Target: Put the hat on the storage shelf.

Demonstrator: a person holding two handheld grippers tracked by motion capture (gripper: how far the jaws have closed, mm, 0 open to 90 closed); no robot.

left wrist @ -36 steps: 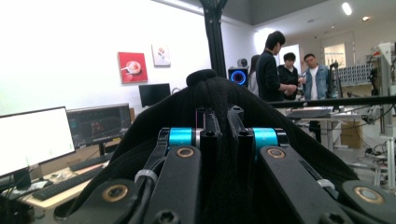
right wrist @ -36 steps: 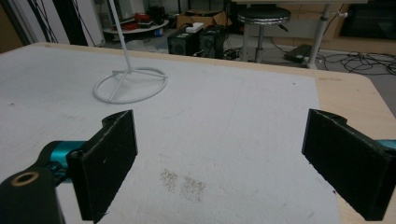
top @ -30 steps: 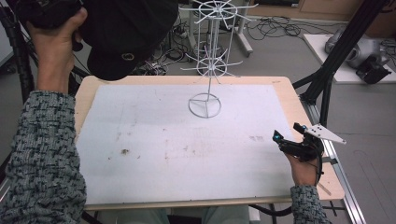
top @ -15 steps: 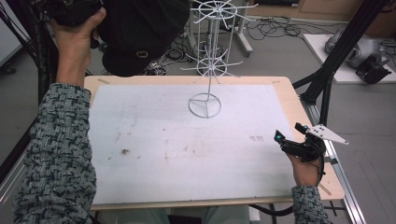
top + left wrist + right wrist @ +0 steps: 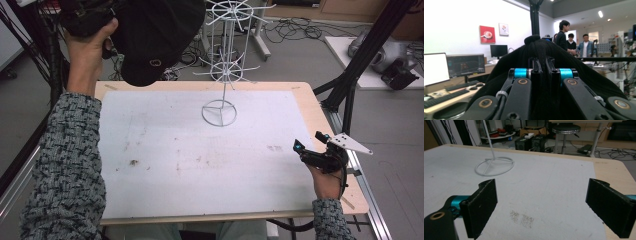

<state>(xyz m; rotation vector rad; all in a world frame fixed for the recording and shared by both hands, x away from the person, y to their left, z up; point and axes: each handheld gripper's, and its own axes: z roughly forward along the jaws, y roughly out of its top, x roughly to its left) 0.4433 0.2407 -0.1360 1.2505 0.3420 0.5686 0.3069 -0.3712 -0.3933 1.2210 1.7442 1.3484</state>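
Your left gripper (image 5: 87, 20), upper left of the frame, has its fingers clamped on the black cap (image 5: 155, 37); it could snag the white rack (image 5: 227, 70). Your right gripper (image 5: 320, 152), fingers apart, idles over the counter (image 5: 305, 100).

A wooden-edged table (image 5: 320, 117) covered with a white mat (image 5: 200, 155) is taken as the landmark. Beyond its far edge, a grey floor (image 5: 300, 55) strewn with black cables (image 5: 295, 30) is seen, and a round stool (image 5: 566, 129) is placed on it among dark boxes (image 5: 531, 142). To the right of the table, a black frame post (image 5: 360, 65) is set, and a white platform (image 5: 350, 55) lies behind it. Farther off, a white wall (image 5: 456, 22) is hung with two pictures (image 5: 487, 34), a desk (image 5: 454, 92) below them is occupied by monitors (image 5: 465, 65) and keyboards (image 5: 461, 85), and the ceiling is lit by strip lights (image 5: 600, 13). Several people (image 5: 574, 42) are seen standing in the distance.
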